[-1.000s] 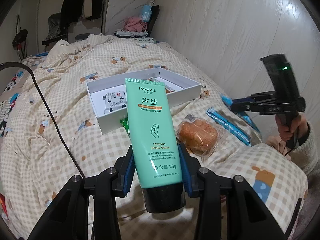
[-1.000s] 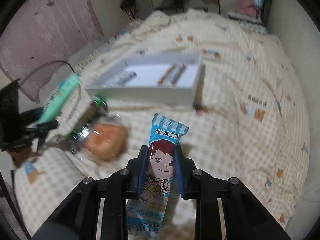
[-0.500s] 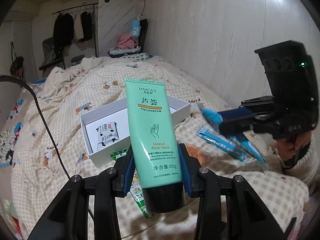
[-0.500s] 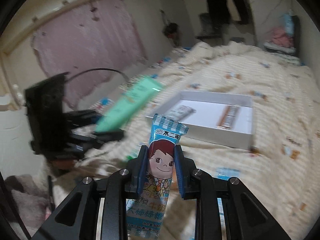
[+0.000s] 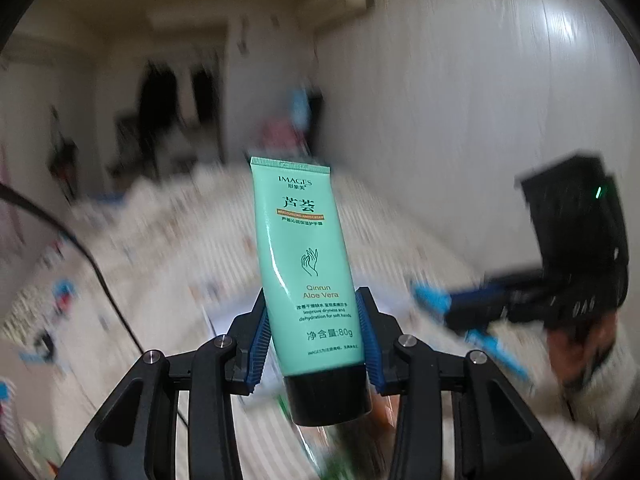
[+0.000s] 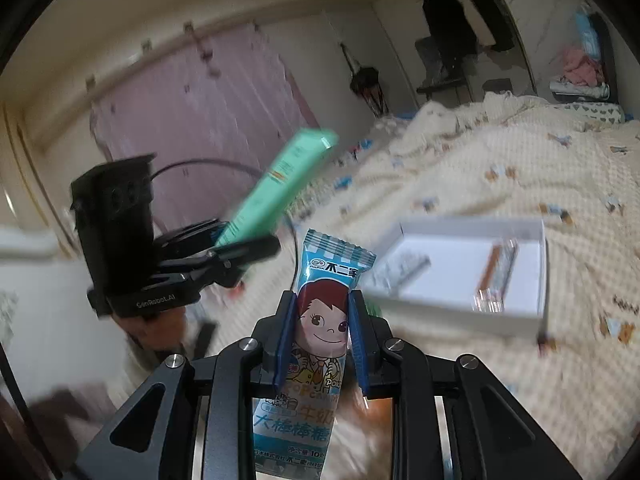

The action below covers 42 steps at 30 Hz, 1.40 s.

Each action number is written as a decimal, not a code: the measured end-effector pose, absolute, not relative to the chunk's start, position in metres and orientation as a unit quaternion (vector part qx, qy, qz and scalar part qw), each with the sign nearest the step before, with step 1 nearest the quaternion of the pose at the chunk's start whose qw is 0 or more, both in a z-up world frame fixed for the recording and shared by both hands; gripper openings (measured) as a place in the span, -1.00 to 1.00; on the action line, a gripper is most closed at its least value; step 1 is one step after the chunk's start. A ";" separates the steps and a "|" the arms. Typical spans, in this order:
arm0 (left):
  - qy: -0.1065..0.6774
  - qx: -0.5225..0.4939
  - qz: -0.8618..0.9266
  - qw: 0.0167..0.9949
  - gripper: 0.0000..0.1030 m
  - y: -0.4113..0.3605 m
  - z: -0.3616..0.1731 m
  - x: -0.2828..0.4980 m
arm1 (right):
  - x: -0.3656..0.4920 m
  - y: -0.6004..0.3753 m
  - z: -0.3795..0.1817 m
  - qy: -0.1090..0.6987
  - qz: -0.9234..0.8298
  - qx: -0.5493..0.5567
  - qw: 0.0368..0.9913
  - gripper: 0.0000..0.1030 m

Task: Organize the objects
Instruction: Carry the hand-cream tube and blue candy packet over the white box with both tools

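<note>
Progress: partway, by my judgement. My left gripper (image 5: 314, 334) is clamped on one green tube (image 5: 306, 276), cap toward me, held in the air over the bed (image 6: 520, 168). My right gripper (image 6: 318, 334) is clenched on one blue candy packet (image 6: 316, 344), also aloft. Neither is in the white box (image 6: 542, 280) yet. That box lies open on the bed and already holds two wrapped items. Count: one tube, one packet in hand, one box, two items inside. Anything loose below my grippers is too blurred to count.
</note>
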State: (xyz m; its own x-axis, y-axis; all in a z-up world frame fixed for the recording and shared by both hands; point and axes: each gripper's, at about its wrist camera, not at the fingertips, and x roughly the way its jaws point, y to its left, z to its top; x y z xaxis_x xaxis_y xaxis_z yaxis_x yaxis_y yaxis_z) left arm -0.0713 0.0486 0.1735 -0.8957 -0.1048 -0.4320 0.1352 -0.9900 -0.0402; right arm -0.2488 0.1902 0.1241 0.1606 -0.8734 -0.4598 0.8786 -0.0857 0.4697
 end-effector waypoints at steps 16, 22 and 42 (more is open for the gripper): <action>0.090 0.179 -0.977 0.068 -0.15 -0.015 0.116 -0.165 | -0.321 0.138 0.142 -0.066 -0.813 0.227 0.532 -0.47; 0.170 0.225 -0.959 0.037 -0.15 -0.032 0.060 -0.189 | -0.330 0.117 0.098 0.029 -0.840 0.252 0.480 -0.47; 0.109 0.318 -0.937 0.098 -0.15 -0.011 0.005 -0.212 | -0.342 0.100 0.028 0.125 -0.833 0.301 0.448 -0.47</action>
State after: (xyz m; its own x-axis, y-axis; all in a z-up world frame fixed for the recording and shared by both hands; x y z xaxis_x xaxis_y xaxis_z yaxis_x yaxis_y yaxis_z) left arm -0.2117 -0.0112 0.0049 -0.7783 -0.1142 -0.6174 0.2528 -0.9571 -0.1417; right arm -0.3416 0.1002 0.0281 -0.4176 -0.6705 -0.6132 0.8213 -0.5672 0.0608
